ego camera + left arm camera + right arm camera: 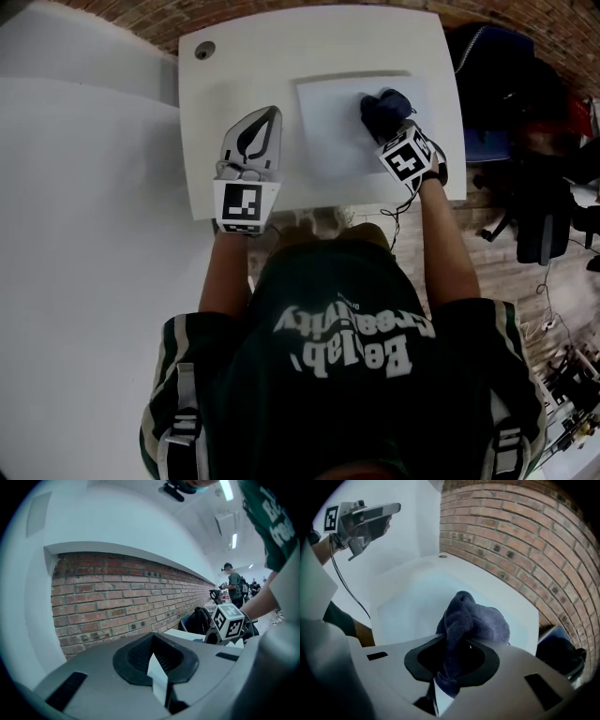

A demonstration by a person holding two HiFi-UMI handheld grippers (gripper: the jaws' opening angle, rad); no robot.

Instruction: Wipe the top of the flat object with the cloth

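The flat object (342,131) is a pale sheet lying on the white table (281,56), right of centre. A dark blue cloth (384,109) rests bunched on the sheet's right part. My right gripper (394,129) is shut on the cloth, pressing it down onto the sheet. In the right gripper view the cloth (471,623) bulges out from between the jaws over the flat object (412,602). My left gripper (262,122) hovers over the table left of the sheet, shut and holding nothing. In the left gripper view the left gripper (155,662) points at a brick wall.
A round cable hole (204,50) sits in the table's far left corner. Dark bags (502,70) and a chair (544,220) stand on the floor to the right. A white partition (84,206) runs along the left. The brick wall (520,536) lies beyond the table.
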